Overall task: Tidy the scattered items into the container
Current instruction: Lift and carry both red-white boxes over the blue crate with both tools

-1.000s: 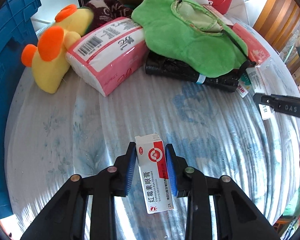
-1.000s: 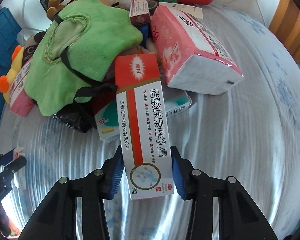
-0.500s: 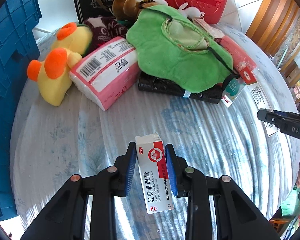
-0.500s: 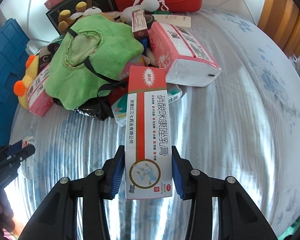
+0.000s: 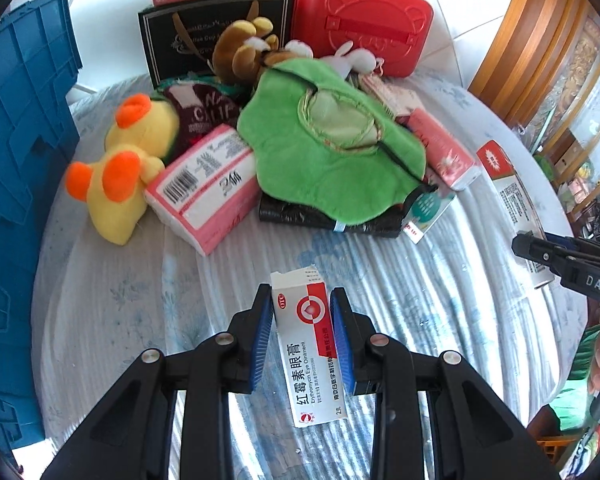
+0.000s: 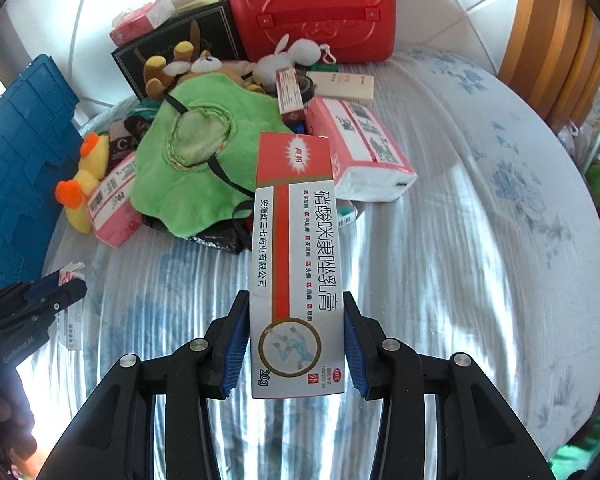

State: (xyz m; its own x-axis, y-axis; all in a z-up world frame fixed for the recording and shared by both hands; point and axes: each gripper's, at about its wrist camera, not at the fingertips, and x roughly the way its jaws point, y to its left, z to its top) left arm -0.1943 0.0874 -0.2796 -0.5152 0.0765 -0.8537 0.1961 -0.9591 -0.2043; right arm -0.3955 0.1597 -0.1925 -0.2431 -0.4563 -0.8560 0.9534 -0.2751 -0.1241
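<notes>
With both boxes lifted clear of the bed [image 6: 480, 240], I'm in the carry step. My left tool [image 5: 302, 334] is clamped on the small eye-ointment box [image 5: 312, 344]; my right tool [image 6: 294, 344] grips the larger red-and-white cream box [image 6: 296, 264]. Both tools point steeply down over the striped cover. Next, I judge, I must swing both left to the blue crate [image 5: 16, 200] and let go above it.
</notes>
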